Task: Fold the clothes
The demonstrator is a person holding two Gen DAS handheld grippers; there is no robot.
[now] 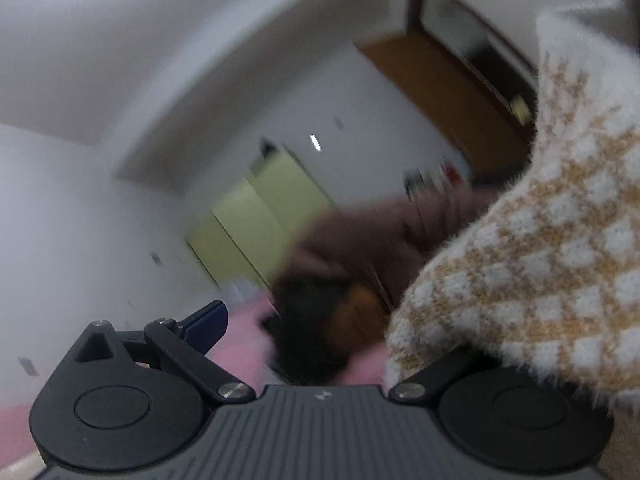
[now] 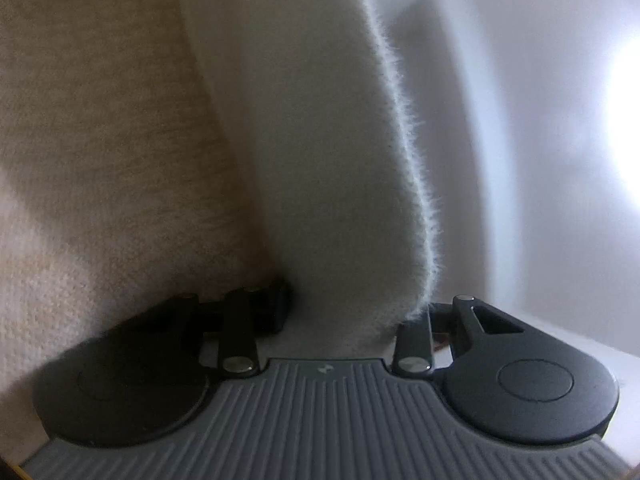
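Fuzzy white-and-mustard checked sweater draped over left hand-held gripper, jaw state can't tell, right hand-held gripper clamping sweater fabric, blurry room behind

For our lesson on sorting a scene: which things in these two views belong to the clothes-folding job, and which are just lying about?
Part of the job:
- fuzzy white and tan sweater, draped over both grippers
- left gripper
- right gripper, with sweater cloth between its fingers

Lying about:
- brown garment, blurred
- pink cloth
- yellow-green cabinet
- wooden door
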